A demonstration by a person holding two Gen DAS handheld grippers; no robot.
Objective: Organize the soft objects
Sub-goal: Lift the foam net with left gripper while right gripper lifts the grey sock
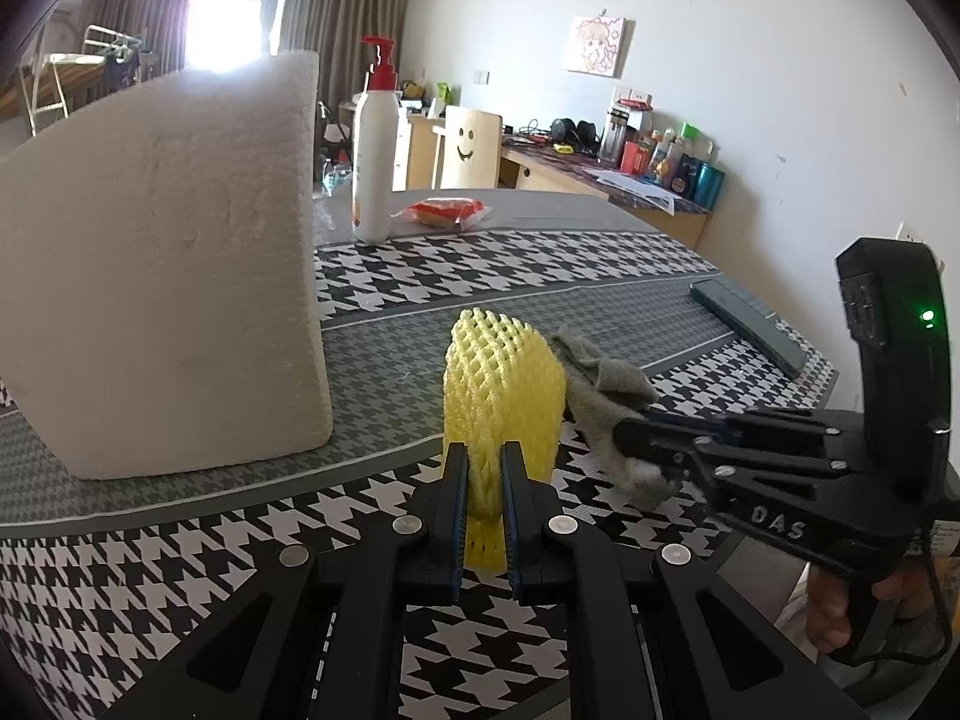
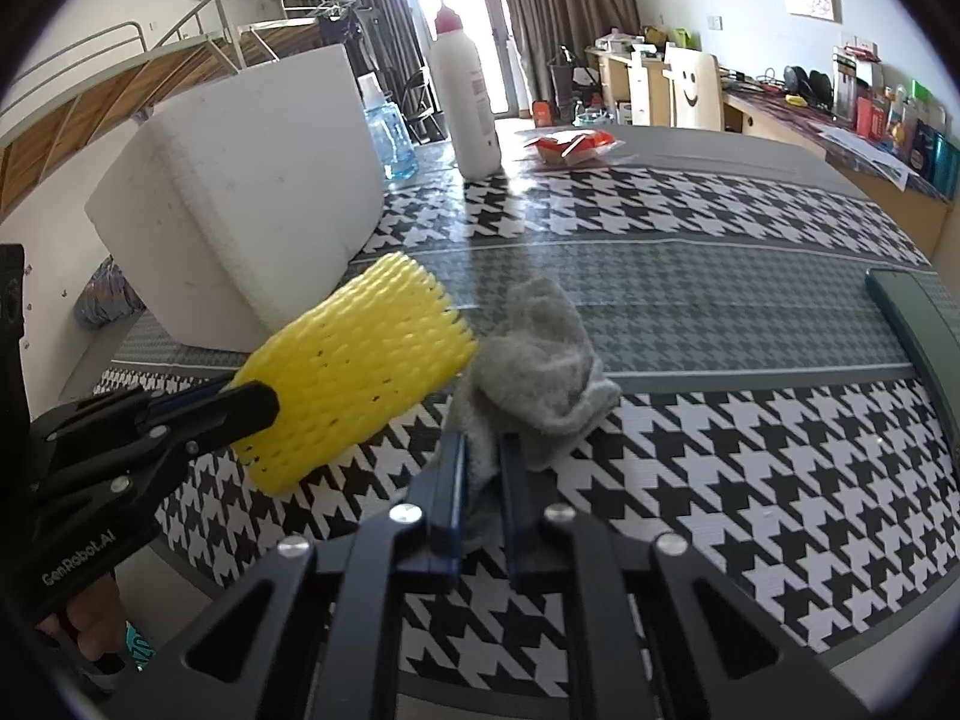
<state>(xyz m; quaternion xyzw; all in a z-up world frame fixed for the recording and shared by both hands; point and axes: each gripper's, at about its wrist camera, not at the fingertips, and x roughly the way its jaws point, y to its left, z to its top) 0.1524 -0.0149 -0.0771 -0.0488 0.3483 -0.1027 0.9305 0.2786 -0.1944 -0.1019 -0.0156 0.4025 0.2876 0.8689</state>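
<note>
Left hand-held gripper [image 1: 485, 510]: jaws closed narrow on the lower end of the yellow foam net sleeve [image 1: 501, 396], which stands up ahead of the fingers, off the desk [image 1: 600, 252].

Right hand-held gripper [image 2: 483, 480]: jaws pinched on one fold of the grey cloth [image 2: 540, 360]; the rest bunches just ahead of the fingertips, seemingly resting on the desk. Sleeve and cloth sit just beside each other, possibly touching.

Handling, judged: both very light and soft. The sleeve crushes under the pinch but springs back; grip near an end. The cloth is limp and drapes; grip a thick fold.

Farther ahead and left: white foam block [image 1: 162, 276], stiff, light, upright on the desk. Beyond it: pump bottle [image 1: 375, 156], then a red packet [image 1: 444, 211].
</note>
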